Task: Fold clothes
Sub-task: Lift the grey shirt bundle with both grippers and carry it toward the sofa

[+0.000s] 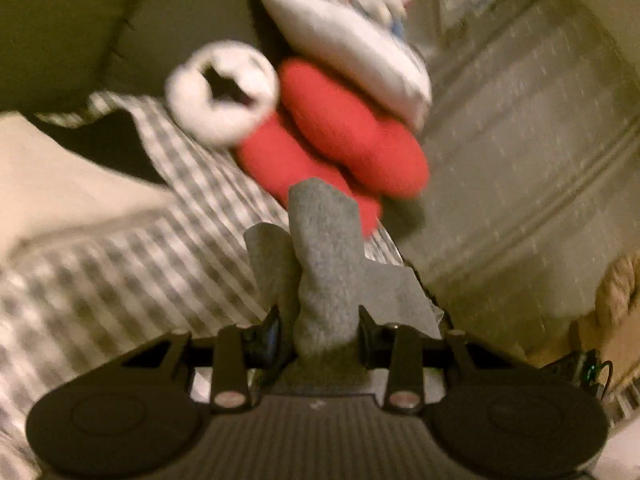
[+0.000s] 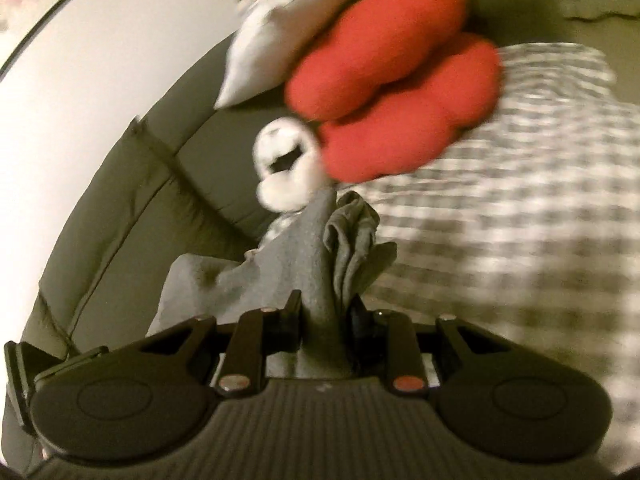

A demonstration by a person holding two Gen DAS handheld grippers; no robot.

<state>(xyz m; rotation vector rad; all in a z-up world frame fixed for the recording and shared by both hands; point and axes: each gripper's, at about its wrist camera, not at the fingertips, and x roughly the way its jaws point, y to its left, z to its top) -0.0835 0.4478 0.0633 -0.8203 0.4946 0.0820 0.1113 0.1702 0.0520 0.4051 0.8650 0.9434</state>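
Both jaws clamped on grey garment point(image 1: 326, 276) edges, checked blanket point(image 2: 500, 208) beneath

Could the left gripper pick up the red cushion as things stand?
Probably not: the left gripper is already shut on the grey cloth, which bunches up between it and the red cushion.

right gripper point(image 2: 325, 312) clamps grey garment point(image 2: 316, 248) | red cushion point(image 2: 396, 80) beyond

Our left gripper point(image 1: 320, 326) and right gripper point(image 2: 326, 312) are matte black: ribbed housing, round side discs, and what look like silver-reddish screws.
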